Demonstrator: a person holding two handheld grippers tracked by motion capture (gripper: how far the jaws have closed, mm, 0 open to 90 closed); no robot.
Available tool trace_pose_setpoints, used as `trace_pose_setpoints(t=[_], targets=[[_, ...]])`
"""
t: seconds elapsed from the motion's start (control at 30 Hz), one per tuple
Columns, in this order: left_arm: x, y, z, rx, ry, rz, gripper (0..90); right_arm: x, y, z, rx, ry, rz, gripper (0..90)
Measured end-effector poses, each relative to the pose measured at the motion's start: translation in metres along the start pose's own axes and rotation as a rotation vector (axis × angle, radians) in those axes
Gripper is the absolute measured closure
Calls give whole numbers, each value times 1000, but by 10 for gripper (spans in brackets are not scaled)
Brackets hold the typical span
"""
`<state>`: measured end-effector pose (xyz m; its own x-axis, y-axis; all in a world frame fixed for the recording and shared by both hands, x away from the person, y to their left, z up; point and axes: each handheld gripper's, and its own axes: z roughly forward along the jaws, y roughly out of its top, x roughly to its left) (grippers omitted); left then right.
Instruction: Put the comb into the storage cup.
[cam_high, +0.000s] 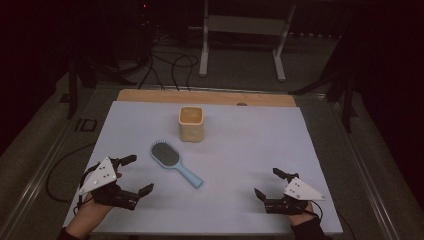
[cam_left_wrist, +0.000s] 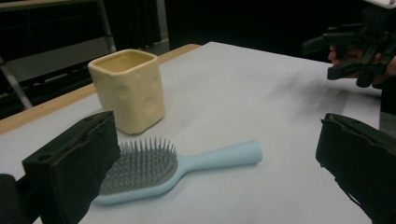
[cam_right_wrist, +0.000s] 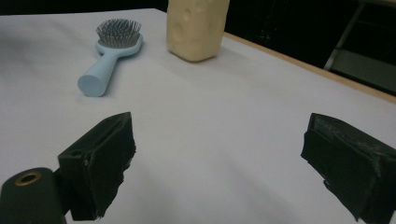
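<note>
A light blue hairbrush (cam_high: 175, 162) with grey bristles lies on the white table mat (cam_high: 250, 145), handle toward the front right. Behind it stands a cream square cup (cam_high: 191, 123), upright and empty as far as I can see. My left gripper (cam_high: 138, 174) rests at the front left, open, its jaws wide apart with the hairbrush (cam_left_wrist: 159, 170) and cup (cam_left_wrist: 128, 88) just beyond them. My right gripper (cam_high: 269, 182) sits at the front right, open and holding nothing; its view shows the hairbrush (cam_right_wrist: 109, 53) and cup (cam_right_wrist: 196, 28) farther off. The right gripper (cam_left_wrist: 359, 49) also shows in the left gripper view.
A wooden strip (cam_high: 205, 96) runs along the mat's far edge. Beyond the table are a white metal frame (cam_high: 245, 30) and black cables (cam_high: 170, 65) on the floor. The surroundings are dark.
</note>
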<state>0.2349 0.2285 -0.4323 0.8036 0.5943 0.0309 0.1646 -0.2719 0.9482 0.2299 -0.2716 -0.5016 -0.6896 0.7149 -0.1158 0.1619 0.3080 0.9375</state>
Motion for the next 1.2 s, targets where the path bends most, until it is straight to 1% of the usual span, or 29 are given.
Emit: trace_pose_setpoints(t=[0.03, 0.07, 0.1, 0.17, 0.2, 0.33, 0.37, 0.43, 0.47, 0.5, 0.53, 0.57, 0.6, 0.63, 0.67, 0.73, 0.77, 0.9, 0.97, 1.03, 1.07, 1.1, 1.17, 1.2], targets=[[0, 2, 1, 6, -1, 9, 0, 0, 0, 0, 0, 0, -2, 89], [0, 2, 1, 6, -1, 9, 0, 1, 0, 0, -2, 2, -4, 89], [0, 7, 5, 18, -3, 15, 0, 1, 1, 0, -3, 2, -6, 89], [0, 8, 6, 18, -6, 16, 0, 1, 1, 0, -5, 2, -10, 89], [-1, 11, 11, 24, -20, 17, 0, 1, 1, 0, -5, 2, -10, 89], [-2, 14, 17, 33, -32, 29, 0, 1, 1, 0, -4, 3, 0, 89], [-2, 16, 22, 41, -37, 36, 0, 1, 1, 0, -4, 3, -1, 89], [-2, 17, 28, 56, -53, 35, 0, 1, 1, 0, -4, 5, 3, 89], [-2, 17, 28, 56, -53, 35, 0, 1, 1, 0, -5, 4, 3, 89], [-2, 17, 33, 67, -58, 37, 0, 1, 1, 0, -4, 5, 3, 89], [-2, 18, 36, 66, -66, 33, 0, 0, 1, 0, -3, 4, -1, 89], [-2, 18, 36, 66, -66, 33, 0, 0, 1, 0, -3, 4, -1, 89], [-2, 19, 41, 72, -74, 27, 0, 0, 1, 0, -3, 4, 2, 89], [-2, 19, 41, 72, -74, 27, 0, 0, 1, 0, -4, 4, 1, 88], [-3, 20, 47, 88, -86, 25, 0, 0, 1, 0, -3, 5, 2, 89], [-4, 22, 53, 104, -95, 27, 0, 0, 0, 1, -4, 5, 1, 89], [-4, 22, 53, 104, -95, 27, 0, 0, 0, 1, -4, 6, 2, 88], [-5, 24, 67, 113, -114, 7, 0, 0, 0, 1, -4, 9, -1, 88], [-5, 25, 72, 123, -125, 9, 0, 0, 0, 1, -4, 11, 2, 89], [-5, 24, 75, 121, -129, 8, 0, 0, 0, 1, -6, 12, 4, 89], [-6, 24, 80, 132, -142, 7, 0, 0, 0, 1, -10, 15, 1, 89], [-7, 24, 83, 141, -146, 7, 0, 0, 1, 1, -10, 16, 3, 89], [-8, 24, 85, 140, -143, 7, 0, 1, 1, 1, -10, 16, 3, 89], [-9, 24, 90, 144, -153, 2, 0, 1, 1, 1, -10, 14, 3, 89]])
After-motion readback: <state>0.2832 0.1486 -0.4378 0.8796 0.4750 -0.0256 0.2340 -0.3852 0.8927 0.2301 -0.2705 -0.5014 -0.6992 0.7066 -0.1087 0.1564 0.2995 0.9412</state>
